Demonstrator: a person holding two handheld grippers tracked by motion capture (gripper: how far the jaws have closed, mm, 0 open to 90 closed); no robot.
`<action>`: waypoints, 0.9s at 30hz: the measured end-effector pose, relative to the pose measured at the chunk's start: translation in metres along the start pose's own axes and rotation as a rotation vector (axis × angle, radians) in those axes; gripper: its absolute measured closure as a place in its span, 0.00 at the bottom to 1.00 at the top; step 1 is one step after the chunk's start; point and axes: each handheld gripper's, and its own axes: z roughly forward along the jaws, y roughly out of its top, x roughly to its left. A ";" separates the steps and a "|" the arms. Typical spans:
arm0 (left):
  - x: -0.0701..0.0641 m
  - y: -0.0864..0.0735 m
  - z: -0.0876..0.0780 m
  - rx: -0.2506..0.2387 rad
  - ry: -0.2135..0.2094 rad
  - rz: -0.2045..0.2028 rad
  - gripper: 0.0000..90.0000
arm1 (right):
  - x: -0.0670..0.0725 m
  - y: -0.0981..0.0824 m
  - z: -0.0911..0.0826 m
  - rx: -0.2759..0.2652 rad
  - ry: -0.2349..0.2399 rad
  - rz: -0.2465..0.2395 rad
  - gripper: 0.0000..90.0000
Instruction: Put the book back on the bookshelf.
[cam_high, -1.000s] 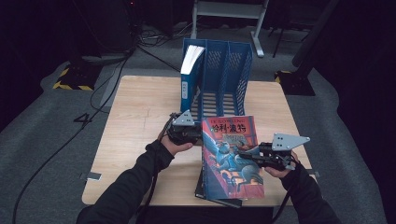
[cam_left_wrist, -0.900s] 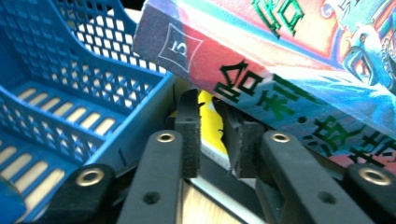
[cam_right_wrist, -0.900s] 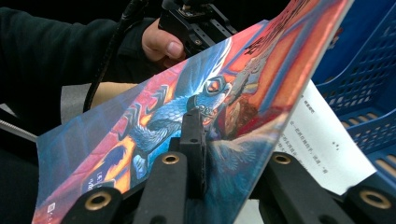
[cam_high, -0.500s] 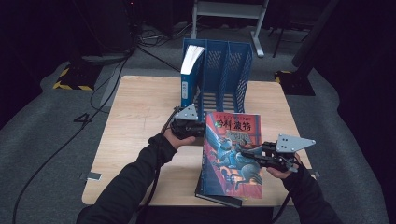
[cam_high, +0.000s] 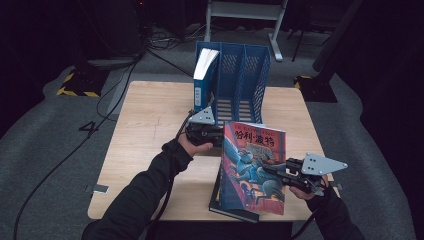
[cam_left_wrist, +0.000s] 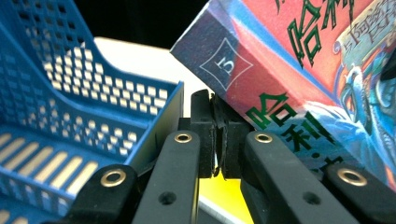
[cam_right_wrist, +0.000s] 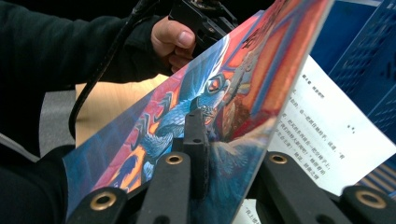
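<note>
A thick book with a red and blue illustrated cover (cam_high: 255, 165) stands tilted above the table's front right. My right gripper (cam_high: 273, 171) is shut on the right edge of its front cover (cam_right_wrist: 154, 121). One finger (cam_right_wrist: 196, 126) lies on the picture side and the other is behind it. Those jaws have just closed a little further on the cover. A white page (cam_right_wrist: 322, 126) shows behind. My left gripper (cam_high: 218, 136) sits at the book's upper left corner. Its pads meet (cam_left_wrist: 217, 135) with nothing seen between them, and the spine (cam_left_wrist: 261, 79) lies just right of them.
A blue slotted file rack (cam_high: 252, 75) stands at the table's back, with a blue and white book (cam_high: 204, 75) upright in its left slot. Its mesh wall (cam_left_wrist: 70, 93) is close on the left gripper's left. A dark flat book (cam_high: 235, 212) lies by the wooden table's (cam_high: 150, 130) front edge.
The left hand has risen and the book's left side has come up, so the book stands steeper. The right hand has drifted rightward with the cover.
</note>
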 end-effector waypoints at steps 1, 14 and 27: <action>-0.001 0.004 -0.001 0.000 0.005 0.014 0.97 | 0.000 0.001 -0.001 -0.001 -0.010 -0.008 0.89; -0.010 0.045 -0.022 -0.031 0.048 0.123 0.99 | -0.008 0.004 0.015 -0.004 -0.133 -0.058 0.95; -0.042 0.037 -0.040 -0.095 0.102 0.163 0.88 | 0.006 0.003 0.015 -0.015 -0.144 -0.123 0.95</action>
